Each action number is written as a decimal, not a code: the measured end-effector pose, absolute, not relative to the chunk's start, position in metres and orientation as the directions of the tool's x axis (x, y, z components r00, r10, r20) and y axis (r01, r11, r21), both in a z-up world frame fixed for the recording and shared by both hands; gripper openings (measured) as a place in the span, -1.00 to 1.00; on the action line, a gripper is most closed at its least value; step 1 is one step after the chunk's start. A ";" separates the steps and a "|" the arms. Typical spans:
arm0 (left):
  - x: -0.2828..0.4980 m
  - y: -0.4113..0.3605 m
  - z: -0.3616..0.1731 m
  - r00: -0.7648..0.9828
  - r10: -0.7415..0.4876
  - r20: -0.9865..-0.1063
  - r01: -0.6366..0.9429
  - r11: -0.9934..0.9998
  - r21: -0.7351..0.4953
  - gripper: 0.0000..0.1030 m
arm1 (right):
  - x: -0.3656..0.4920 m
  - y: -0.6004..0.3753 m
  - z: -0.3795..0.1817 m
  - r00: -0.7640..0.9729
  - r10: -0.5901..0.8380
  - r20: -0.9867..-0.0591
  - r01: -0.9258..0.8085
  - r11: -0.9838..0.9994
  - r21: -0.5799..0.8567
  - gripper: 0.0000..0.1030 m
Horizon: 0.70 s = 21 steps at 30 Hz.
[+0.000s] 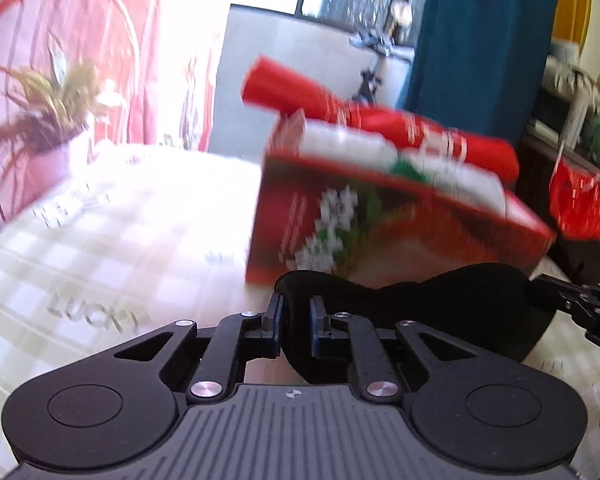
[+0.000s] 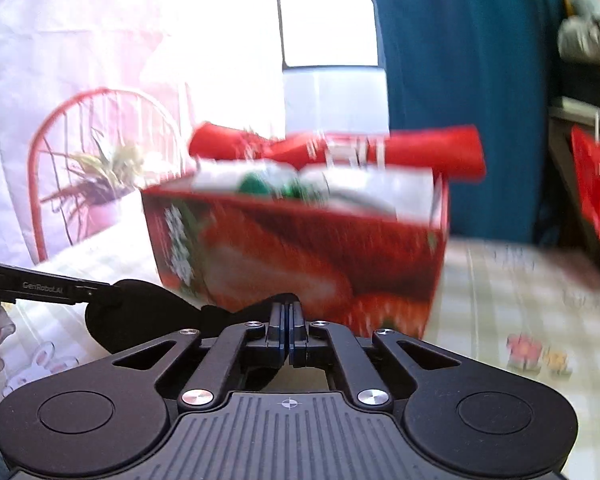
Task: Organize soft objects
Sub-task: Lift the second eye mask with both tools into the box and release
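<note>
Black cloth (image 1: 440,304) stretched between both tongs; left tongs (image 1: 296,322) clenched on one end; right tongs (image 2: 288,330) clenched on the other; red box (image 2: 300,248) just behind.

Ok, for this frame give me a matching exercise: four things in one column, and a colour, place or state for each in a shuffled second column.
Column one:
1. black cloth
2. red roll
3. printed box
4. potted plant

Column two:
A. pink pot, in front of the red chair
B. lying across the top of the box
C. pinched at each end by a gripper
D. standing on the checked tablecloth, strawberry picture on its side

Pairs: 1-C, 2-B, 3-D, 4-A
</note>
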State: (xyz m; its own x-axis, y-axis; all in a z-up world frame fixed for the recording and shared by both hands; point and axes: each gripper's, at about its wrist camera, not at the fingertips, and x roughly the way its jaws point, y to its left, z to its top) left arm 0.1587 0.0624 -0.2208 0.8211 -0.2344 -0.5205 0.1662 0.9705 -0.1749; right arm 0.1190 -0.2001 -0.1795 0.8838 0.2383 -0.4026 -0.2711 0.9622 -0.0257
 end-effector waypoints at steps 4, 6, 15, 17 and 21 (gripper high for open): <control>0.155 0.071 -0.192 0.866 -0.233 -0.443 0.163 0.968 -0.191 -0.73 | 0.116 -0.201 -0.152 0.907 0.244 -0.344 -0.274 0.961 -0.041 -0.97; 0.155 0.070 -0.174 0.886 -0.237 -0.398 0.173 0.967 -0.189 -0.73 | 0.115 -0.201 -0.139 0.918 0.244 -0.314 -0.273 0.961 -0.052 -0.97; 0.198 0.029 -0.107 0.935 -0.256 -0.245 0.242 0.967 -0.084 -0.74 | 0.154 -0.203 -0.082 0.958 0.196 -0.208 -0.227 0.965 -0.134 -0.97; 0.216 0.018 -0.101 0.933 -0.258 -0.252 0.249 0.966 -0.069 -0.74 | 0.172 -0.206 -0.076 0.963 0.174 -0.203 -0.203 0.970 -0.133 -0.97; 0.255 -0.011 -0.109 0.906 -0.265 -0.331 0.278 0.961 -0.007 -0.74 | 0.210 -0.207 -0.082 0.962 0.127 -0.243 -0.162 0.978 -0.134 -0.97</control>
